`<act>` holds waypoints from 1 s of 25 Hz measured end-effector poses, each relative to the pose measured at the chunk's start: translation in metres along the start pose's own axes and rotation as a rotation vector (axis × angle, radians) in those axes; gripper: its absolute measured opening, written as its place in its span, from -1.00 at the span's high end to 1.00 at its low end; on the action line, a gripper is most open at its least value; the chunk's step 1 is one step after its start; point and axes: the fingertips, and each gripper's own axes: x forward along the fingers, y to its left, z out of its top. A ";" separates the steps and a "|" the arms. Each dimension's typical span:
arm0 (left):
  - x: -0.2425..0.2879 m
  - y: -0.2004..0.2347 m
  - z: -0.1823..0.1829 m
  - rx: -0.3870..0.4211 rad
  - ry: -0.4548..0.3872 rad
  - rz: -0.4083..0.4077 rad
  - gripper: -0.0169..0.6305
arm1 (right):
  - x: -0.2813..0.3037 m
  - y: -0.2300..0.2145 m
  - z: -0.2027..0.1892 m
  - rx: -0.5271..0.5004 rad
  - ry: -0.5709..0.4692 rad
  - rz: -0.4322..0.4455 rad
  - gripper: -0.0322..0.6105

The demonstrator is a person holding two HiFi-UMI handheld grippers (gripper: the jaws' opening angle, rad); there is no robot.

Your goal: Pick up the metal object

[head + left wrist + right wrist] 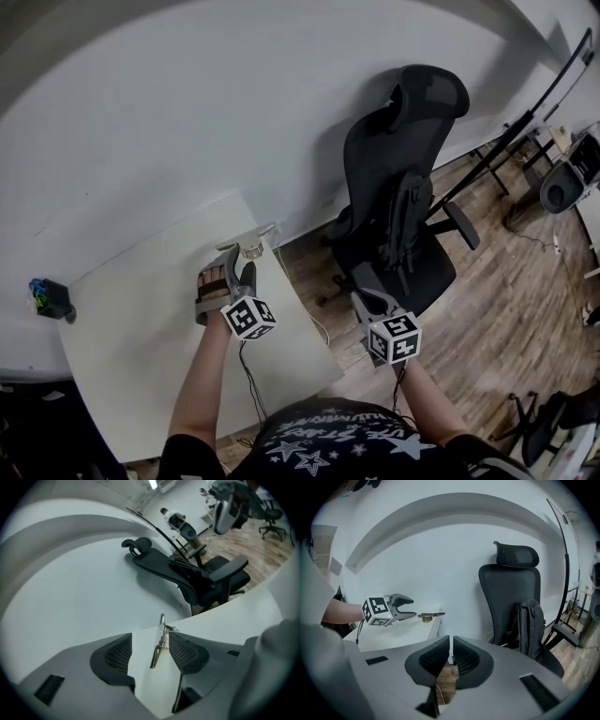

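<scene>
Metal object is seen in the head view at the far corner of the white table, close to the wall, with the left gripper held just in front of it and the right gripper kept off the table's side, near the black office chair. In the left gripper view, the slim metal piece is shown lying on the tabletop in the gap of the spread jaws, nearer the right-hand pad, and it is not clamped. In the right gripper view, the pads are seen drawn almost together with nothing held, and a backpack is seen resting on the chair's seat.
</scene>
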 end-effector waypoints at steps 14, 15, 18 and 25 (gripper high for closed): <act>0.056 -0.020 -0.003 0.175 0.012 0.047 0.41 | 0.021 -0.007 -0.004 0.037 0.031 -0.045 0.73; 0.059 -0.021 -0.003 0.179 0.009 0.048 0.44 | 0.021 -0.007 -0.006 0.045 0.034 -0.048 0.73; 0.066 -0.027 -0.004 0.188 0.016 0.037 0.57 | 0.020 -0.010 -0.010 0.065 0.039 -0.055 0.73; 0.066 -0.027 -0.005 0.206 0.025 0.024 0.85 | 0.015 -0.009 -0.013 0.062 0.045 -0.061 0.73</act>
